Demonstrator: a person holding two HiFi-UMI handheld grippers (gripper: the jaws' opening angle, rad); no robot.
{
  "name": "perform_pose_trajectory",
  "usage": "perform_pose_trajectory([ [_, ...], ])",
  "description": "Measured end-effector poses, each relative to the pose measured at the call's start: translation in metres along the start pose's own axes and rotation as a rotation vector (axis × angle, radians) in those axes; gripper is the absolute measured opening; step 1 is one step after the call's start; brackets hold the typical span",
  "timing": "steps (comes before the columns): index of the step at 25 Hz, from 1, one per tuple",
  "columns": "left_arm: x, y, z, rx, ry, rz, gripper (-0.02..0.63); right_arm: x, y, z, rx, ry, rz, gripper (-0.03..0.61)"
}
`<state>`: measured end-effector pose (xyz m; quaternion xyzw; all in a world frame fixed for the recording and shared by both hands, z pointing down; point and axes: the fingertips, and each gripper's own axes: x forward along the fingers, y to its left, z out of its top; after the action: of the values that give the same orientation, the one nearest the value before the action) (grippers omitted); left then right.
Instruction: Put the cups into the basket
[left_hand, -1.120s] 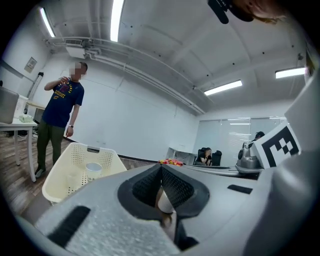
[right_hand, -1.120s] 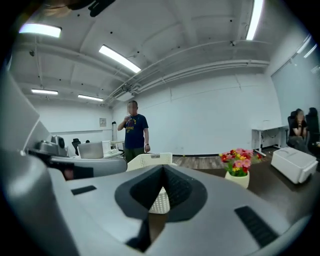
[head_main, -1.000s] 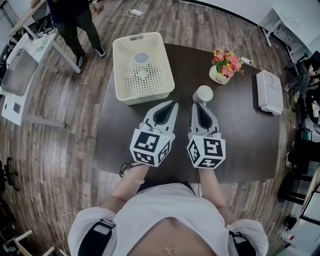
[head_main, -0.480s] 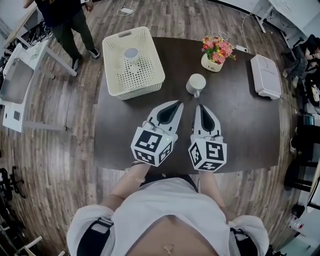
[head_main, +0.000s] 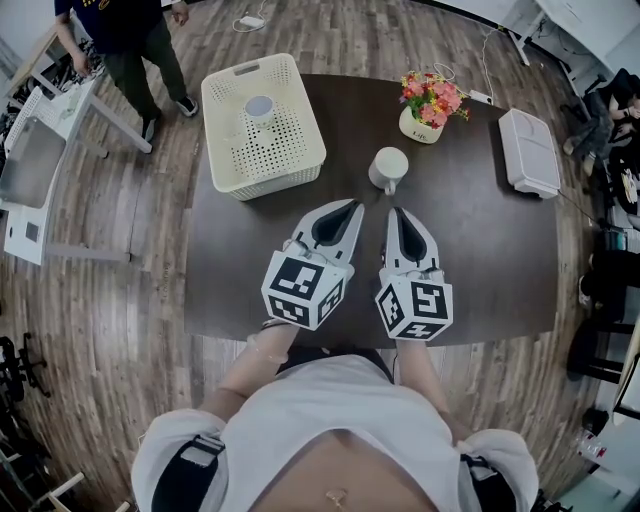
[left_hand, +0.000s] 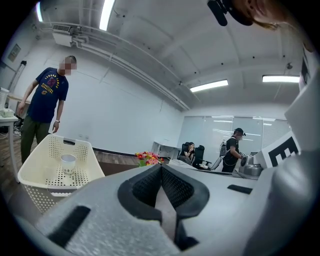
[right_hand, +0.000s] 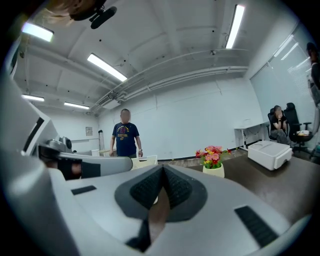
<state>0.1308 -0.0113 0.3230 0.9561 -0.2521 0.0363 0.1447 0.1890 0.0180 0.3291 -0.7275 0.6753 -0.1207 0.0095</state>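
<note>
Both my grippers are pressed together at the tips and carry nothing. The right gripper (head_main: 397, 213) and the left gripper (head_main: 349, 205) lie side by side, low over the table (head_main: 480, 260), pointing away from me. The cup (head_main: 388, 166) stands on the table just beyond my right tips, almost dead ahead on that gripper's line and a shade to its left. From the left gripper it lies ahead and off to the right, so I judge the right is nearer and better lined up. The cup is upright, mouth up, long axis vertical. A small stub on its near side looks like the handle, pointing back towards me, though I cannot be sure. In the right gripper view my own jaws cover it. The basket (head_main: 285, 178) sits further off, ahead and left of the left gripper, at the table's far left corner, with 1 other cup (head_main: 259, 106) upright inside. My judgement: the right jaws must spread first, then go forward to straddle the cup across its width, then carry it left to the basket
</note>
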Motion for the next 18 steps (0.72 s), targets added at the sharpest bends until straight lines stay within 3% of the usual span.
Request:
perform_pose_trajectory([
  [12, 0.017, 0.008, -0.010, -0.015, 0.027, 0.004, 0.011, 0.014, -0.013, -0.010, -0.023, 0.038, -0.014, 0.012],
  [18, 0.032, 0.017, -0.024, -0.023, 0.062, 0.009, 0.011, 0.035, -0.025, -0.017, -0.028, 0.062, 0.020, 0.017],
])
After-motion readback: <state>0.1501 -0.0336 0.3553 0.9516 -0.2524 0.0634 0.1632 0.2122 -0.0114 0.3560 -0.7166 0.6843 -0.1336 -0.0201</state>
